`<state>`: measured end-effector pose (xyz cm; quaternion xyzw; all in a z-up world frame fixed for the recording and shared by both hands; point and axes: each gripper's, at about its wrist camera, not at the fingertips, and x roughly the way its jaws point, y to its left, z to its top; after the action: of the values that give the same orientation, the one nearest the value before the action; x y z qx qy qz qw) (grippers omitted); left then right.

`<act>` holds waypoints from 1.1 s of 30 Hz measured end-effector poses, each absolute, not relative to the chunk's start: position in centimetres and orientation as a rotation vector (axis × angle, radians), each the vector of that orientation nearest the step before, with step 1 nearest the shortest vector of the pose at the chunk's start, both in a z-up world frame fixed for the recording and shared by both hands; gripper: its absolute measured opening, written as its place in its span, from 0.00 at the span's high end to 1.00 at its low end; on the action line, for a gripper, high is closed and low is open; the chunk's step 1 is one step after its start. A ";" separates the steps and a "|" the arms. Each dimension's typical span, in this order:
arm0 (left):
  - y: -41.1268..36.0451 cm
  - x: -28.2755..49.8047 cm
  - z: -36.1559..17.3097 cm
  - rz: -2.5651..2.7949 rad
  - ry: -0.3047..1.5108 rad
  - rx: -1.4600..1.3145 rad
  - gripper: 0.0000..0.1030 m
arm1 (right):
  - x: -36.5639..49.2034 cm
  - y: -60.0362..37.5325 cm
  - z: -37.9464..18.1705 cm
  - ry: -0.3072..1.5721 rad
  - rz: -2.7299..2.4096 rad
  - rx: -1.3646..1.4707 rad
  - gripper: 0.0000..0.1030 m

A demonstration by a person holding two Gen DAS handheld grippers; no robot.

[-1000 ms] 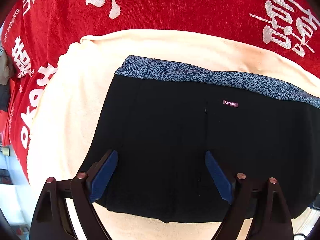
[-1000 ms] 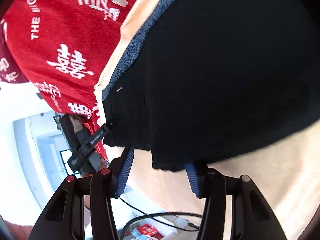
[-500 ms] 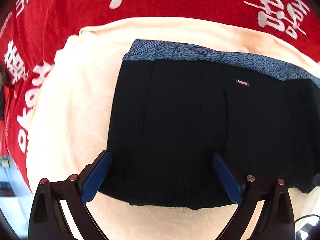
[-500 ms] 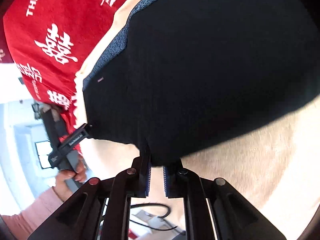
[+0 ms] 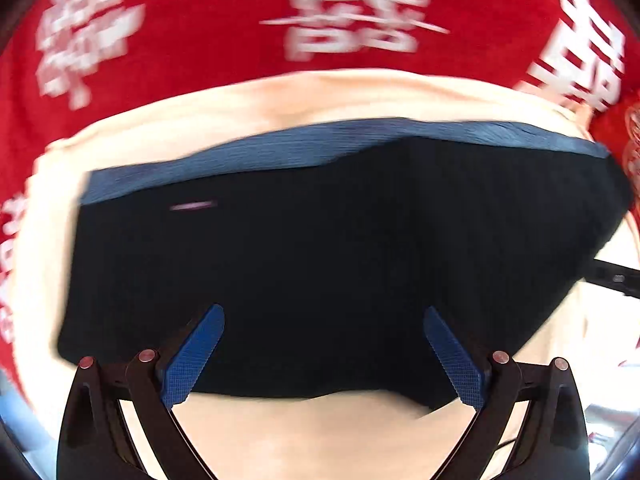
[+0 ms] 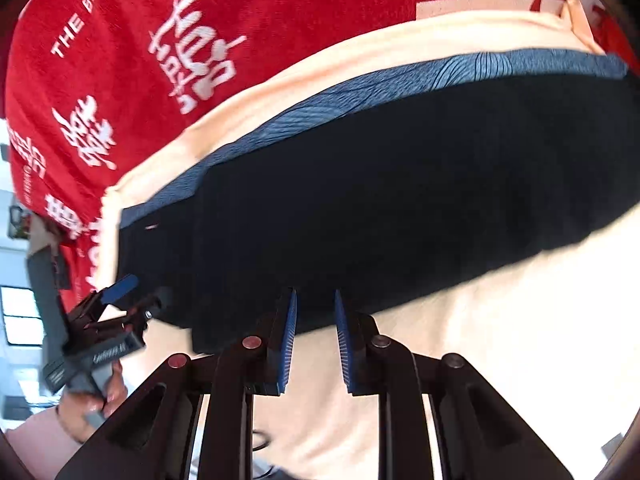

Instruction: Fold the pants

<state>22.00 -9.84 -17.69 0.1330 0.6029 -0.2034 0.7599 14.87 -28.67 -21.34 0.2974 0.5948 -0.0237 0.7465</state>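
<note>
black pants (image 5: 320, 248) on cream cloth (image 5: 304, 432), left hand-held gripper (image 5: 324, 316) spread wide, right hand-held gripper (image 6: 315, 300) slightly parted, both holding nothing

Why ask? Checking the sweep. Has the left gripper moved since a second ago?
Yes, the left gripper went rightward: the label on the pants crossed from right of centre to left.
</note>
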 end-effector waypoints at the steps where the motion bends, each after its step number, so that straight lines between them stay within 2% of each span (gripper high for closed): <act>1: -11.4 21.5 -18.2 -0.456 1.320 0.302 0.02 | 14.6 -29.2 -22.1 1.334 -0.075 0.596 0.81; 4: -13.4 20.6 -20.7 -0.454 1.339 0.381 0.01 | 14.1 -30.2 -23.1 1.349 -0.086 0.600 0.95; 5: -13.0 20.4 -20.7 -0.458 1.318 0.352 0.01 | 13.8 -30.6 -23.2 1.359 -0.088 0.618 0.95; 7: -12.7 20.2 -20.8 -0.468 1.340 0.343 0.01 | 13.4 -31.1 -23.2 1.372 -0.098 0.648 0.95; 10: -12.0 21.0 -20.4 -0.444 1.375 0.335 0.01 | 13.6 -31.5 -22.0 1.337 -0.074 0.706 0.89; 14: -13.0 23.3 -18.6 -0.421 1.312 0.303 0.01 | 17.1 -31.5 -20.4 1.269 0.000 0.668 0.83; 18: -15.8 27.4 -18.5 -0.362 1.269 0.258 0.01 | 22.3 -31.3 -21.1 1.251 0.057 0.611 0.83; 22: -17.5 31.4 -20.9 -0.269 1.266 0.237 0.01 | 26.1 -31.3 -23.7 1.295 0.054 0.527 0.83; 25: -17.0 33.4 -23.5 -0.225 1.305 0.203 0.01 | 27.1 -33.0 -24.8 1.271 0.015 0.490 0.83; 33: -15.3 35.6 -24.7 -0.192 1.286 0.183 0.01 | 27.9 -37.7 -25.4 1.254 -0.135 0.412 0.84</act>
<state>35.59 -15.28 -24.66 0.0850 0.5978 -0.0893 0.7921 27.87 -37.72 -25.40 0.1910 0.5820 -0.0627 0.7879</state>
